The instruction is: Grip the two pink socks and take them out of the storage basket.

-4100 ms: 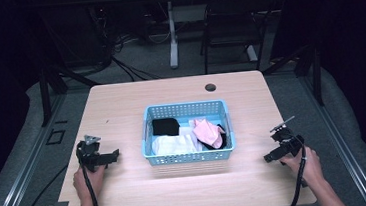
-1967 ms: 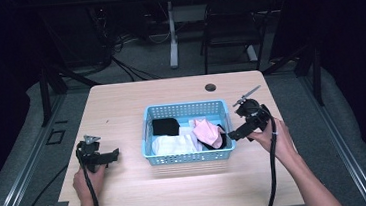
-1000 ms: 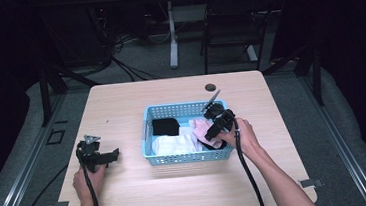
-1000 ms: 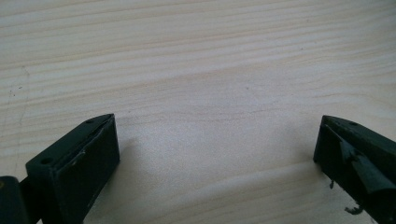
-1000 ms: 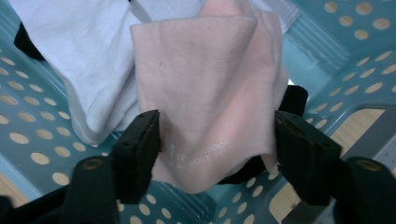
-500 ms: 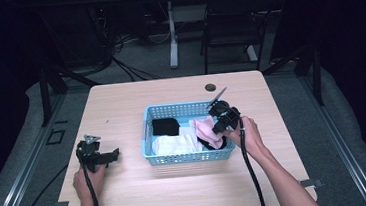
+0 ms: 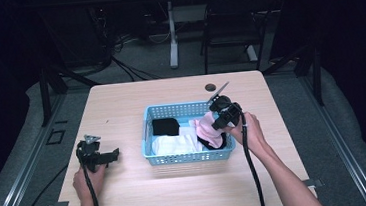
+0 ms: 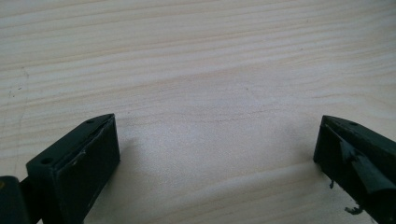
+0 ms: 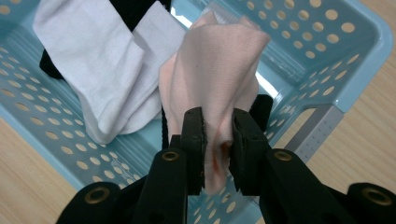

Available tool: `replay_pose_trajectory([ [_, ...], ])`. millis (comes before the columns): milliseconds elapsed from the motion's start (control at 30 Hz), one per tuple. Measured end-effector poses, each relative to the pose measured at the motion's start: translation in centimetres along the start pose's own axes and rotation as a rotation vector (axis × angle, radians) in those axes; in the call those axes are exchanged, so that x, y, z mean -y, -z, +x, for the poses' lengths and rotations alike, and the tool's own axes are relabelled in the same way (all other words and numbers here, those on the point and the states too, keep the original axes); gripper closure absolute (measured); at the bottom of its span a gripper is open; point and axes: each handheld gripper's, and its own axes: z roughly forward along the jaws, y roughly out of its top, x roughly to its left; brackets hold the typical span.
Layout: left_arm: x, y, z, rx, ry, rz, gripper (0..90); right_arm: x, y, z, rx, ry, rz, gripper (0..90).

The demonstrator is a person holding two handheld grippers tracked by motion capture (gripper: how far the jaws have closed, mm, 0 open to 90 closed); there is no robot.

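Pink sock [image 9: 219, 74] sits pinched between the 2 black jaws of the right gripper [image 9: 218, 140], which have just been closing and now clamp the fabric near its lower edge. In the right gripper view the sock bunches upward from the jaws, lifted partly clear of the other laundry, over the light-blue perforated basket [image 9: 359, 79]. In the high view the right gripper [image 7: 221, 115] hangs over the basket's right half, with the pink sock [image 7: 207, 129] beneath it and the person's right hand [image 7: 247, 130] just outside the basket's right wall [image 7: 233, 146].

Beside the pink sock lies a white sock [image 9: 93, 70], spread across the basket floor, and black garments [image 7: 165, 126] lie at the back left of the basket and under the pink one.

On the wooden table [image 7: 121, 108], well apart from the basket to its left, the left gripper [image 7: 106, 157] rests in the person's left hand [image 7: 88, 175]. In the left gripper view its jaws stand wide apart over bare wood [image 8: 210, 93], grasping nothing.
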Motion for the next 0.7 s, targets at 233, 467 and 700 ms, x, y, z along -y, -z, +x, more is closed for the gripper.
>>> replay_pose_trajectory([
  [233,0.0,0.0,0.0,0.0,0.0,-0.001,0.2,-0.3,0.8,0.2,0.005,0.01,-0.011,77.7],
  [467,0.0,0.0,0.0,0.0,0.001,0.0,0.1,-0.6,1.6,0.3,0.006,0.016,-0.019,77.8],
  [700,0.0,0.0,0.0,0.0,-0.001,-0.001,0.2,-1.0,2.5,0.3,0.0,0.023,-0.033,77.8],
])
